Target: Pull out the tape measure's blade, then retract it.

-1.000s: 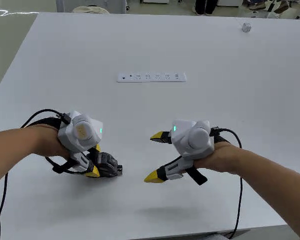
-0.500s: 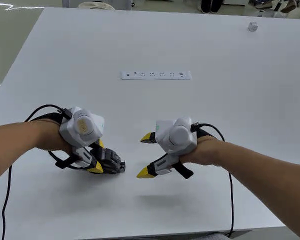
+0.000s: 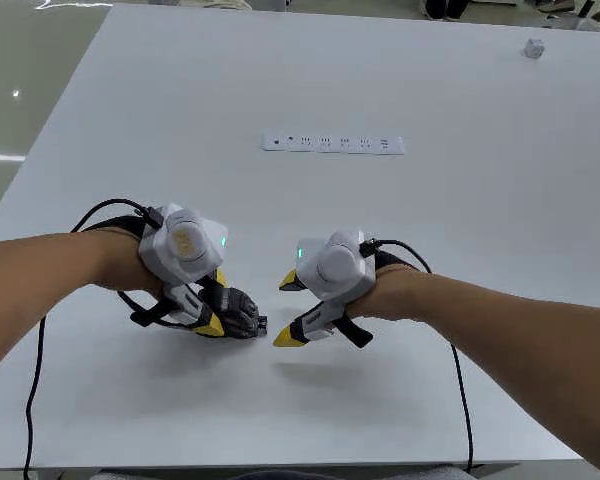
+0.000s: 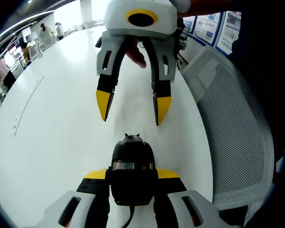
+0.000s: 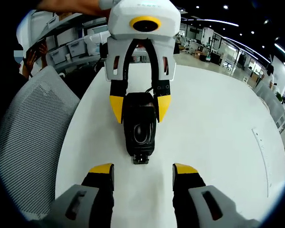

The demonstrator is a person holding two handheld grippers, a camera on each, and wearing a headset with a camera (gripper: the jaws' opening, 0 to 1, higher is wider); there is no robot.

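Now: approach to the blade's end. Compared with a second ago, my right gripper (image 3: 289, 309) has closed most of the gap to the tape measure (image 3: 238, 314). It was well apart then; its yellow tips now sit just beside the front of the case, apparently not yet touching it. Its jaws stand wide apart and hold nothing. My left gripper (image 4: 131, 174) has kept its place low over the table (image 3: 380, 80), with its jaws pressed to either side of the case. The case lies between them with its front pointing toward the right gripper. I judge that the pull-out has not begun, since no blade shows beyond the case. The next move, as I read it, is to bring the open jaws over the end hook (image 5: 139, 159) and pinch it.

The tape measure is a compact black-and-grey case that looks rubbery. In the right gripper view a rounded dark panel marks its upper face. The small hook protrudes at the near end, centred on the gap between my right jaws but short of them.
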